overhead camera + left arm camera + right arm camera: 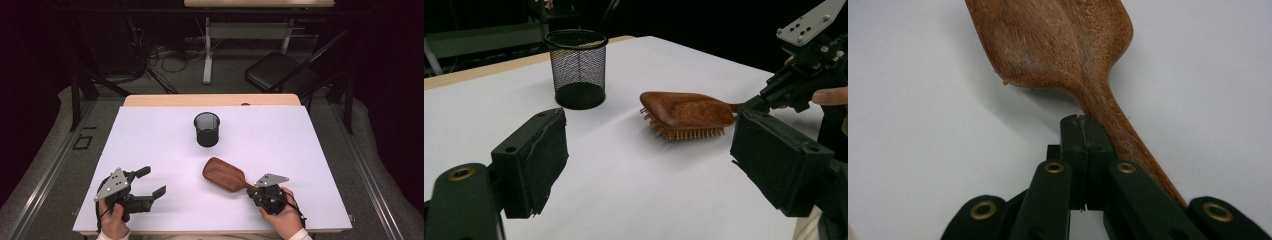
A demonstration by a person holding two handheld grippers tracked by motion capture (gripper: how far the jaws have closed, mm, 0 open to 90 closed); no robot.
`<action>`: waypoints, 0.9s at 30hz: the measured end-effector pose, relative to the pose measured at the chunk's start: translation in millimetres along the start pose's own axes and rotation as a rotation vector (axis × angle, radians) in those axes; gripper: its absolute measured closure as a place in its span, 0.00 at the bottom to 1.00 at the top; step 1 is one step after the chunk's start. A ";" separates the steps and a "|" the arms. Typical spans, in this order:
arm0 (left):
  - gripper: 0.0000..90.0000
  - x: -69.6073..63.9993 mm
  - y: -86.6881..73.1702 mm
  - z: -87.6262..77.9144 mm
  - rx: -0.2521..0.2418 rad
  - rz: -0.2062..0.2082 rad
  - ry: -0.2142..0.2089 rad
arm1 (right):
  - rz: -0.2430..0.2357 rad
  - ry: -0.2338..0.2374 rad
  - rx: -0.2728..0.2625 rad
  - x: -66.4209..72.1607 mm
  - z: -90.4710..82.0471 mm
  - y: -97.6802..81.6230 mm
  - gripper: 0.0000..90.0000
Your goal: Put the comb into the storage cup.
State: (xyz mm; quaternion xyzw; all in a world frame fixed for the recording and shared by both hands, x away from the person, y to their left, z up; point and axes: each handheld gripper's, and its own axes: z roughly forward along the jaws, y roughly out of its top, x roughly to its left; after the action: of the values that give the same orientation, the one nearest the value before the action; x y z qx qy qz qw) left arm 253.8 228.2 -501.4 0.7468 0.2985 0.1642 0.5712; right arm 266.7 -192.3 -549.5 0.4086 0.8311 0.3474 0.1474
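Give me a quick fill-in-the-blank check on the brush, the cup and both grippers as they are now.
1. The wooden hairbrush lies on the white table with its bristles facing ____.
2. The black mesh cup stands ____, farther from the person than the brush.
3. The jaws of the left gripper are ____, with nothing between them.
4. The jaws of the right gripper are ____, and the brush's handle runs alongside them.

Missing words: down; upright; open; shut.
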 end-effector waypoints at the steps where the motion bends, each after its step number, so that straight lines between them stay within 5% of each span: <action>1: 0.17 0.0 0.0 0.0 0.000 0.000 0.000 | 0.000 0.000 0.000 0.0 0.0 0.0 1.00; 15: 0.17 0.4 -0.4 0.5 0.000 -0.004 -0.003 | 0.006 0.023 -0.035 0.2 -6.5 1.9 0.96; 27: 0.17 0.5 -0.7 1.2 0.001 -0.005 0.000 | -0.006 0.036 -0.102 -1.1 -19.5 6.8 0.77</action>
State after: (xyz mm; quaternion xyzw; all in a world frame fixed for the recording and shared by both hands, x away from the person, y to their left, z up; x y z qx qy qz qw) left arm 254.7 227.7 -502.5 0.7464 0.3003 0.1625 0.5713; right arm 261.0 -199.2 -530.9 0.3918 0.8160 0.3962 0.1539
